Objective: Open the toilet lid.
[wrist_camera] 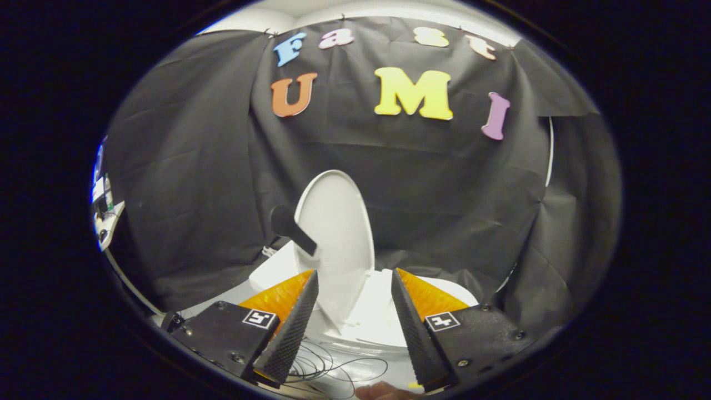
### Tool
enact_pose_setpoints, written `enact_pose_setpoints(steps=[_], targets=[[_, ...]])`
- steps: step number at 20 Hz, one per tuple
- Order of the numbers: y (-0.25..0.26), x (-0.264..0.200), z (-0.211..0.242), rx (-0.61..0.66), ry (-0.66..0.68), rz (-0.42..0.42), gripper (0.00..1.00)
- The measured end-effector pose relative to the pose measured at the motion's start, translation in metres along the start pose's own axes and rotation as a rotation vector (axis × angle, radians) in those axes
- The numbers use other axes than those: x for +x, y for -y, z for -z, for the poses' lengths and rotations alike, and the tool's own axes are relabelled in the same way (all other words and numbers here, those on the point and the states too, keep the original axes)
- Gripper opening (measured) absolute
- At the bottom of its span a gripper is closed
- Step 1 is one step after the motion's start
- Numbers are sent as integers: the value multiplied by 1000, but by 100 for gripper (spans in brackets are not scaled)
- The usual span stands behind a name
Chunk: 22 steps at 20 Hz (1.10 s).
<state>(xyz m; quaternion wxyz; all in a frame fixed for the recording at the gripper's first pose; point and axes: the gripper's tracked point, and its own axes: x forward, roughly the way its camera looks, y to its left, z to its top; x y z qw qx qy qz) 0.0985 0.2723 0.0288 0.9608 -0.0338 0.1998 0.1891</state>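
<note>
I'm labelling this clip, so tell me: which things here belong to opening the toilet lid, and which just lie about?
Job:
toilet lid, raised
toilet
hand-held gripper, fingers open, lid's lower edge between them

Lying about:
thin black wires below the fingers
black handle beside the lid

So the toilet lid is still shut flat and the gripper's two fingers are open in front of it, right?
Not quite. The gripper view shows the toilet lid already standing up, tilted back over the bowl, not shut flat. The rest is right: the gripper is open, its fingers spread apart with the raised lid just ahead of them, and nothing held between them.
</note>
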Motion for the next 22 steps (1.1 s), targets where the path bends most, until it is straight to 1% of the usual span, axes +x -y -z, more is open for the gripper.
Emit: enact_pose_setpoints(steps=[4,6,7,12,15,20,22], targets=[[60,-39,-5,40,98,45,83],[80,-53,5,47,109,51,96],[90,-61,8,57,119,55,100],[137,-91,38,102,155,113,100],[162,-97,43,123,179,133,100],[186,-115,49,153,252,122,100],[188,-127,63,140,285,115,100]])
